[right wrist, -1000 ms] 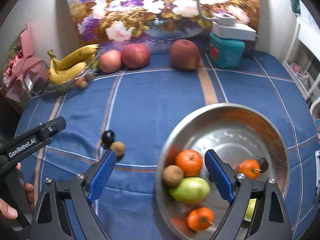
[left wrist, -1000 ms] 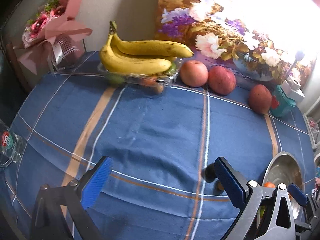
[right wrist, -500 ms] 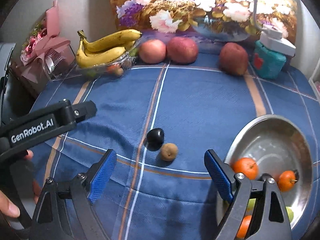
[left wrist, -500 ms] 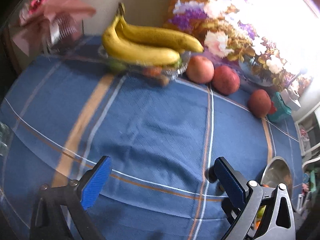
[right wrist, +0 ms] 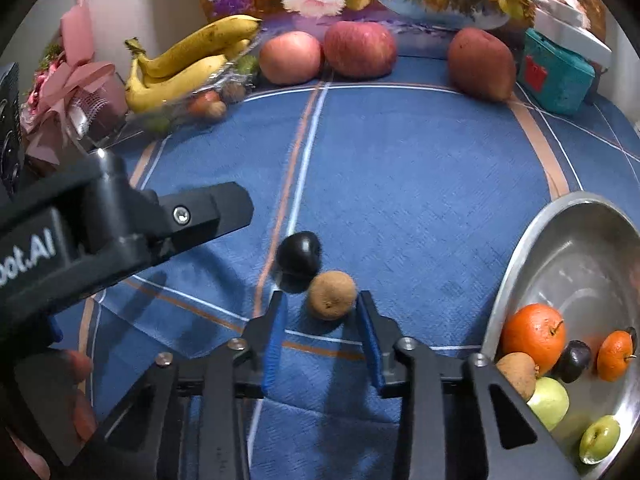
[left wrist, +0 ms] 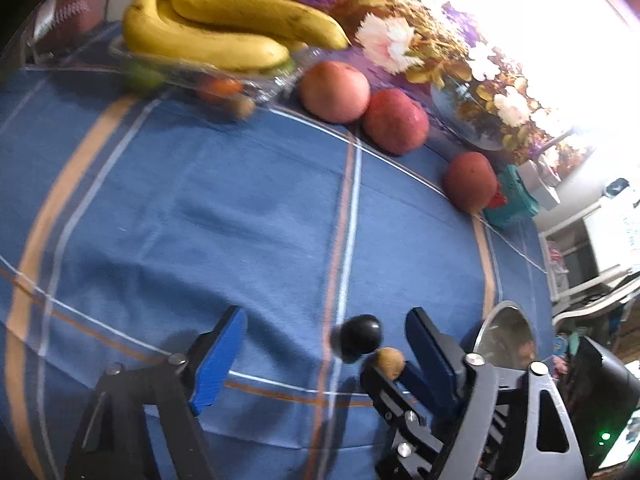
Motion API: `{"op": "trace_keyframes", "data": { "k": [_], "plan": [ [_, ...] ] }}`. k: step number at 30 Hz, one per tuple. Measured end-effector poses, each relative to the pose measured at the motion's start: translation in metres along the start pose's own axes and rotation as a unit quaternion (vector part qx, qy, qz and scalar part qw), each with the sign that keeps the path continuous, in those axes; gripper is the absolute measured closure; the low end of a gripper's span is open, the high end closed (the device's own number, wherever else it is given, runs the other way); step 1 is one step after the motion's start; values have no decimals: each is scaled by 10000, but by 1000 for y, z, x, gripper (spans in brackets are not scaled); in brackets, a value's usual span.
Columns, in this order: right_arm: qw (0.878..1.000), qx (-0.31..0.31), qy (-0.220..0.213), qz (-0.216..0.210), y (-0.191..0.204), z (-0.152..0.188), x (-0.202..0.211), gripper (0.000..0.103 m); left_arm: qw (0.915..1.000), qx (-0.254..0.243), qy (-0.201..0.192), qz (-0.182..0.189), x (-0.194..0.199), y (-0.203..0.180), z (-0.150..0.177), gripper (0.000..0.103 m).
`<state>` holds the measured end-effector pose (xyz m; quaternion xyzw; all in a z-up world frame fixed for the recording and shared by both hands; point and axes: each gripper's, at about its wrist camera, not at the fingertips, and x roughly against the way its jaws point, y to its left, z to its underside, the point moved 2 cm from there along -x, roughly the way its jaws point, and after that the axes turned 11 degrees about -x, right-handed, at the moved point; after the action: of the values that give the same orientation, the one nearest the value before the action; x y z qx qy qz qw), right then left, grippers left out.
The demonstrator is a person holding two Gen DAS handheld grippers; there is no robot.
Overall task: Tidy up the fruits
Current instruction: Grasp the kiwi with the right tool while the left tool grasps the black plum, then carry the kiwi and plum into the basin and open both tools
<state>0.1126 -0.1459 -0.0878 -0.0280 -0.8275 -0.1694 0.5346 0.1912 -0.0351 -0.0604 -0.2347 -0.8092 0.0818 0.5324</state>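
Note:
A brown kiwi (right wrist: 331, 295) and a dark plum (right wrist: 299, 257) lie side by side on the blue cloth. My right gripper (right wrist: 322, 316) is open, its blue pads either side of the kiwi, not touching it. My left gripper (left wrist: 326, 344) is open, low over the cloth, with the plum (left wrist: 357, 339) and kiwi (left wrist: 390, 362) just inside its right finger. A steel bowl (right wrist: 560, 240) at the right holds oranges, green fruit, a plum and a brown fruit. The left gripper's black finger (right wrist: 192, 216) shows left of the plum in the right wrist view.
Bananas (left wrist: 224, 28) lie on a clear tray with small fruits at the back left. Three red apples (right wrist: 360, 54) stand along the back by a flower painting. A teal box (right wrist: 558, 76) is at the back right, a pink bouquet (right wrist: 76, 84) at the far left.
Both grippers moved forward and down toward the plum and kiwi. My right gripper narrowed and now straddles the kiwi. The bowl slid to the right edge of view.

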Motion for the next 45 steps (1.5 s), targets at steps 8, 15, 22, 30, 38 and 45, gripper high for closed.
{"op": "trace_keyframes", "data": {
  "k": [8, 15, 22, 30, 38, 45],
  "plan": [
    [10000, -80, -23, -41, -16, 1, 4, 78, 9993, 24, 200, 320, -16, -11, -1, 46],
    [9997, -169, 72, -135, -22, 7, 5, 78, 9990, -130, 313, 277, -31, -22, 3, 63],
    [9997, -171, 86, -179, -20, 10, 11, 78, 9995, -191, 148, 208, -32, -22, 3, 73],
    [9994, -185, -8, -304, -19, 9, 27, 78, 9994, -6, -53, 347, -19, -14, 0, 73],
    [9955, -479, -521, -623, -41, -6, 71, 78, 9969, -235, -371, 659, 6, -38, -5, 74],
    [9858, -1342, -865, 522, -132, -12, 89, 78, 9889, -910, -154, 1165, -11, -104, 6, 74]
  ]
}}
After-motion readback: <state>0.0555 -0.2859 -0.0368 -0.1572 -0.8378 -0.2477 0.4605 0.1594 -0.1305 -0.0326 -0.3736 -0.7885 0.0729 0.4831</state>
